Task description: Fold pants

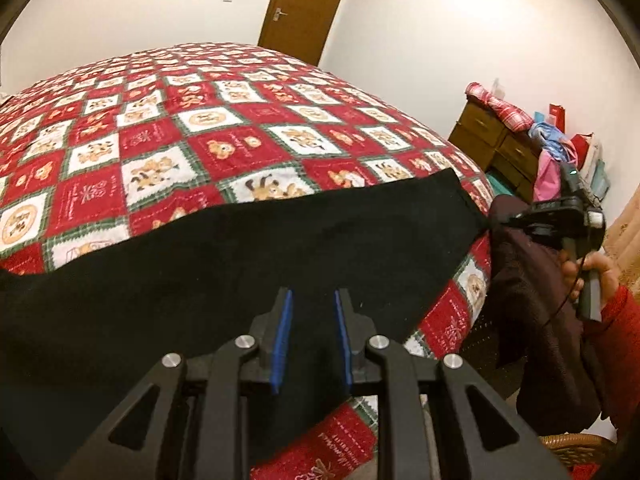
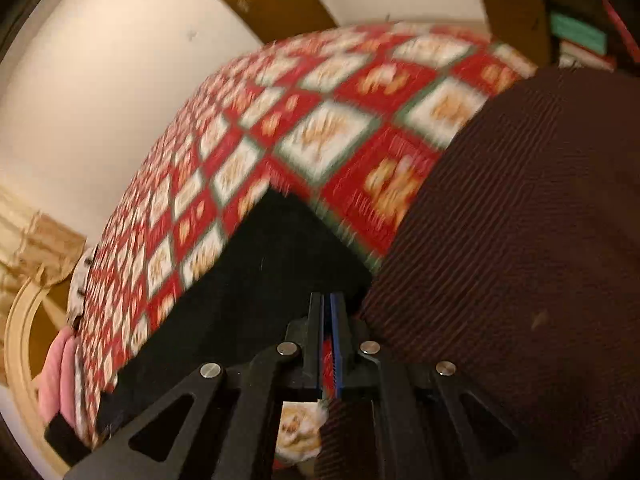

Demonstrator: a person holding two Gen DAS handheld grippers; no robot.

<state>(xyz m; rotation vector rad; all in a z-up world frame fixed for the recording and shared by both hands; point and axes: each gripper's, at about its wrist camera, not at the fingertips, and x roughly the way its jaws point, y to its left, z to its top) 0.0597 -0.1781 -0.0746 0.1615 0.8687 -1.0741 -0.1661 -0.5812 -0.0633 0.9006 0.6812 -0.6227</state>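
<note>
The pants (image 1: 240,256) are black and matte, spread flat as a wide band across the lower half of the left wrist frame, with one straight edge running from left centre up to a corner at right centre. In the right wrist frame the same cloth (image 2: 256,280) forms a dark wedge at lower centre.

My left gripper (image 1: 312,320), bottom centre, has its blue pads (image 1: 282,340) set a narrow gap apart with the black cloth lying between them; I cannot tell whether they pinch it. My right gripper (image 2: 330,320) has its pads pressed together. In the left wrist frame it (image 1: 490,224) sits at the cloth's right corner, gripping it.

The pants lie on a bed under a red-and-white checked quilt (image 1: 168,128). White walls (image 1: 460,32), a brown door (image 1: 304,4) at top centre and a wooden dresser (image 1: 486,136) piled with clothes at right complete the room.
</note>
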